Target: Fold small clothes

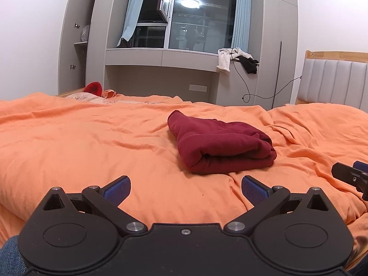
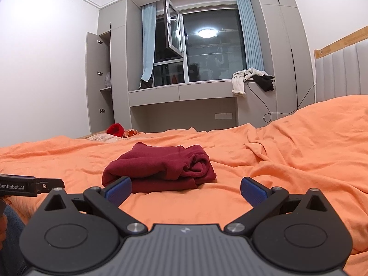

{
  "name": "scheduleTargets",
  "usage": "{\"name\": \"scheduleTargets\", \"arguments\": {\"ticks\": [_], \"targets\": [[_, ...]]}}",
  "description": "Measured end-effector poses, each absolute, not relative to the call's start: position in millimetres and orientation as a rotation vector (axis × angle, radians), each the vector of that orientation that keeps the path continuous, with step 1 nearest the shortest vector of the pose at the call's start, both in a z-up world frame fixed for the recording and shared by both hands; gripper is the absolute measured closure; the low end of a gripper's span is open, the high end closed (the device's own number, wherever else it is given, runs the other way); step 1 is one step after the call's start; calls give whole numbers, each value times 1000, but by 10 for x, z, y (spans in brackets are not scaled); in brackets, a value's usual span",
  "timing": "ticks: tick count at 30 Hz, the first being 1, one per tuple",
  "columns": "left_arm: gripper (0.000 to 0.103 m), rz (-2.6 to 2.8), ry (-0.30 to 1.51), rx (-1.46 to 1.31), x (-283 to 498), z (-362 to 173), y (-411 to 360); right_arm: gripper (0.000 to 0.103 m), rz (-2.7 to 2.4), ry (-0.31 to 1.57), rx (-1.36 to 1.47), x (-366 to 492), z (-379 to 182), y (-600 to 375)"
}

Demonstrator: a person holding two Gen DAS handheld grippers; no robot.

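Observation:
A dark red garment (image 1: 220, 146) lies folded in a compact bundle on the orange bedspread (image 1: 80, 142). It also shows in the right wrist view (image 2: 161, 168), just beyond the blue pads. My left gripper (image 1: 186, 187) is open and empty, a short way in front of the bundle. My right gripper (image 2: 185, 187) is open and empty, with its left pad (image 2: 118, 189) close to the bundle's near edge. The right gripper's body shows at the right edge of the left wrist view (image 1: 352, 177). The left gripper's body shows at the left edge of the right wrist view (image 2: 30, 186).
A red item (image 1: 93, 88) and patterned cloth lie at the bed's far left corner. A padded headboard (image 1: 335, 82) stands at the right. Grey cabinets and a window ledge with white and black clothes (image 1: 237, 59) are behind the bed. A cable (image 1: 260, 92) hangs down.

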State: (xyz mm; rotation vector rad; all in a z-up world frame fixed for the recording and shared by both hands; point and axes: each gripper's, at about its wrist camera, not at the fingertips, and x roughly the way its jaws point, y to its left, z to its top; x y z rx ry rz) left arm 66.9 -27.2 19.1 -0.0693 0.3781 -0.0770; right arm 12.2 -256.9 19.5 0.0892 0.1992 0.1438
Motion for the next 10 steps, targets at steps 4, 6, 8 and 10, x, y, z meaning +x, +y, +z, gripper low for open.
{"name": "scheduleTargets", "arguments": {"ticks": [4,6,8,10], "targets": [[1,-76,380,-75,675,187,-261,0,144,205,85,137,186,-2564],[1,-75,379,-74,675,188,-263,0,144,207,82,143,180,-2559],[1,-76,380,-75,677,186,-260,0,144,209,80,144,176,-2556],[1,-76,382,-75,679,185,-266,0,143,211,78,149,171,-2554]]}}
